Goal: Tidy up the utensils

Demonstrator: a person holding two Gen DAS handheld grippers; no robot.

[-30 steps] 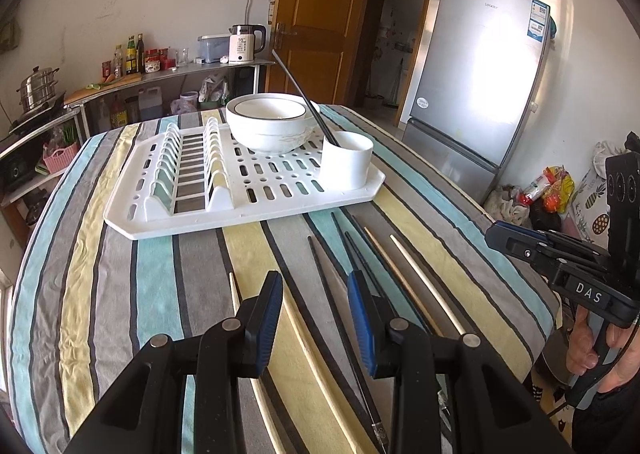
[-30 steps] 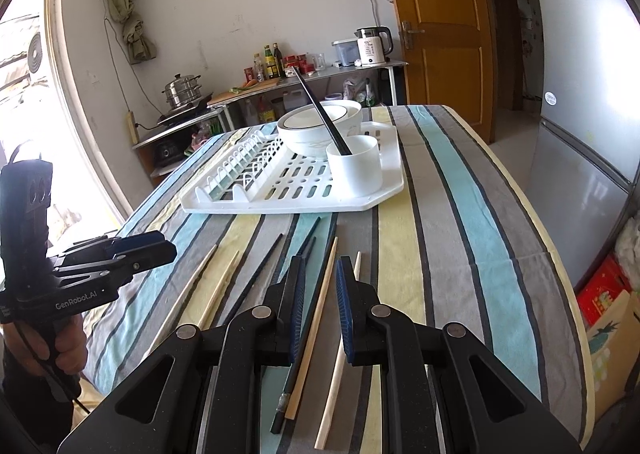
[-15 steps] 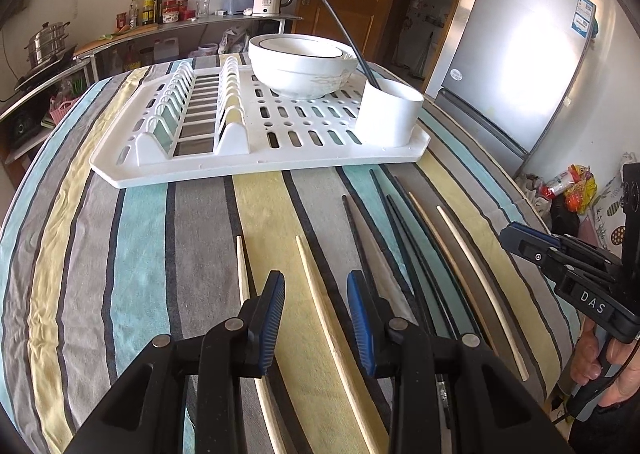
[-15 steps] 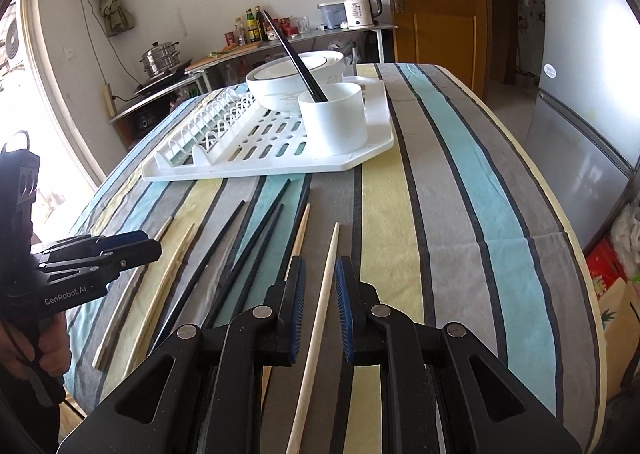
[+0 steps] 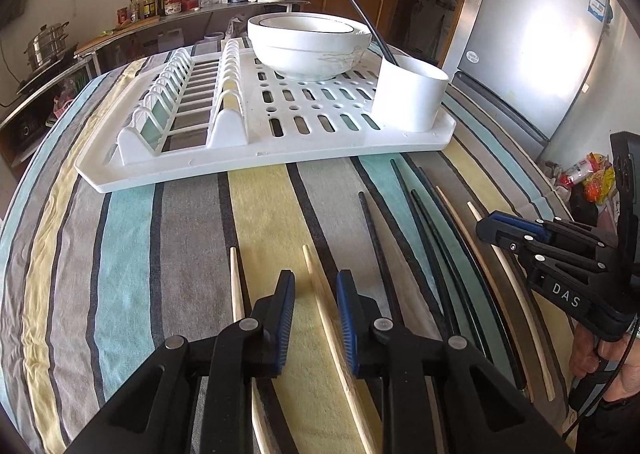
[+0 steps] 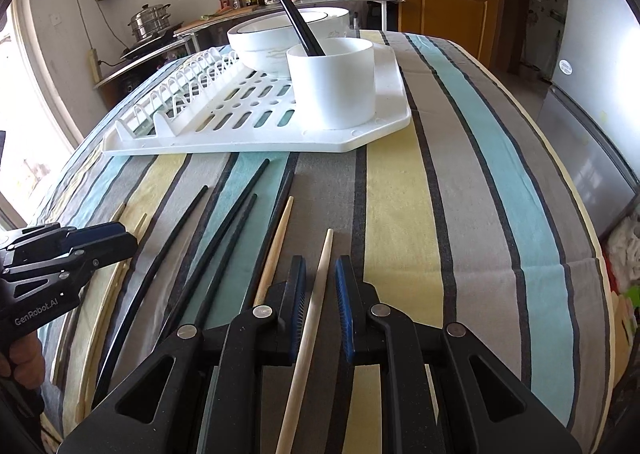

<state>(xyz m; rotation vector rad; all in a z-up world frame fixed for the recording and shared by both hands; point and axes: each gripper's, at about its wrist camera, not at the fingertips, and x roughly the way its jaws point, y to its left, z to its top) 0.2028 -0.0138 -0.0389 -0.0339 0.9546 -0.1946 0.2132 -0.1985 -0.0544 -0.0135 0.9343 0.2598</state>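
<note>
Both grippers are down low over the striped tabletop (image 6: 460,181) now. The left gripper (image 5: 315,296) has its fingers parted, and a pale wooden chopstick (image 5: 320,294) runs right up the gap between the blue pads; whether a pad touches it, I cannot tell. A second wooden chopstick (image 5: 237,286) lies just to the left of that gripper, outside the fingers.

Over on the other side, the right gripper (image 6: 320,286) is open as well, straddling another wooden chopstick (image 6: 316,306) that lies flat on the cloth between its fingers, with daylight on both sides. One more wooden stick (image 6: 276,242) sits just left of it, and beyond that a fan of black chopsticks (image 6: 224,246) stretches toward the rack.

The white dish rack (image 6: 384,93) stands at the far side of the chopsticks. On its near corner is a white utensil cup (image 6: 334,85) with one black chopstick (image 6: 286,1) leaning out of it, tilted away. Behind the cup, stacked white bowls (image 5: 308,45) rest on the rack's slotted floor. From the left wrist view, the right gripper hangs over the outermost wooden sticks at the tabletop's edge.
</note>
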